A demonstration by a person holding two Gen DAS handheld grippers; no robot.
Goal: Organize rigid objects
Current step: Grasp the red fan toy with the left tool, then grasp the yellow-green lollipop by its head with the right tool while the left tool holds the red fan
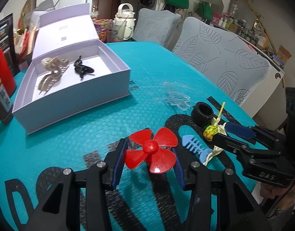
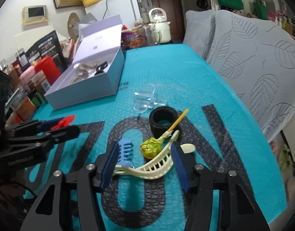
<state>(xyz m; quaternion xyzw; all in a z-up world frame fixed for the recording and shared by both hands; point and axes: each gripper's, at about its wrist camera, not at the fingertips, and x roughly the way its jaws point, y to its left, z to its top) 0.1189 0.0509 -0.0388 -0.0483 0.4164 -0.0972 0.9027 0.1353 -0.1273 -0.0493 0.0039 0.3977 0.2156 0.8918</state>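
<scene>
three clips lie in the box; the left gripper pinches the red fan, the right gripper clamps the cream clip, while the blue clip, lollipop and black ring wait.

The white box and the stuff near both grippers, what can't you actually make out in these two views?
- White box, right wrist view: its near wall hides most of the hair clips inside.
- Red fan, left wrist view: blades cover whatever the jaws press on.
- Cream hair clip, left wrist view: right gripper covers most of it.
- Clear plastic piece: transparent, shape unclear.
</scene>
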